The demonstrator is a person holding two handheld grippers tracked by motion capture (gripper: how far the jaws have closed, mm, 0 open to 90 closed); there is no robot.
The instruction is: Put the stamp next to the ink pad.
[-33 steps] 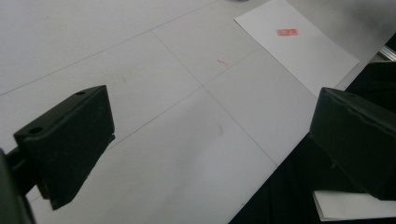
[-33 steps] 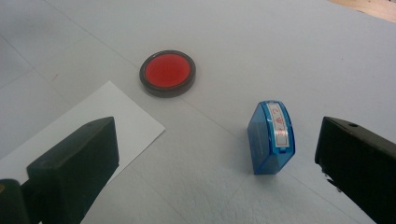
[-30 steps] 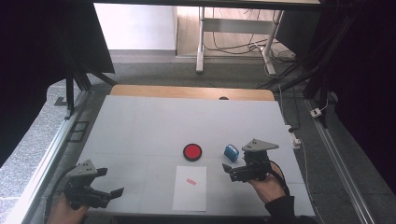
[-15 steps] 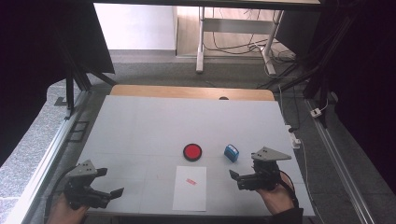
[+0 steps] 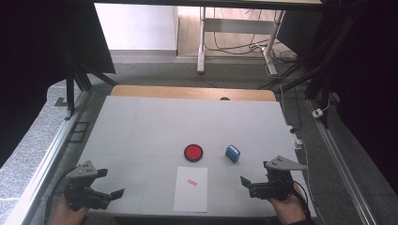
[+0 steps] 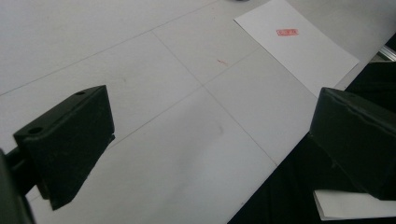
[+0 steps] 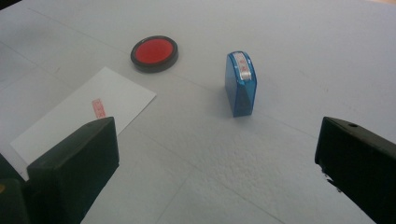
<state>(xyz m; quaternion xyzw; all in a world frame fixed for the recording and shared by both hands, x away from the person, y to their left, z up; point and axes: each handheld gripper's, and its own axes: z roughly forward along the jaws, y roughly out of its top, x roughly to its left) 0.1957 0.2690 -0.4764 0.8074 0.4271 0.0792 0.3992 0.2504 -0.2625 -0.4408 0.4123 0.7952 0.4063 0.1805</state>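
Blue self-inking stamp stood upright on the white worktop, right of centre, just beside the round red ink pad. Stamped paper sheet lay at the near edge, bearing one red imprint. Right gripper rested near the near-right corner, jaws wide apart and empty. Left gripper sat at the near-left corner, likewise wide open, holding nothing.

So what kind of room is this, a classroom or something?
Probably a lab or workshop set up for recording, not a classroom. The white table sits inside a dark metal frame hung with black curtains, and loose cables trail across the floor beyond it.
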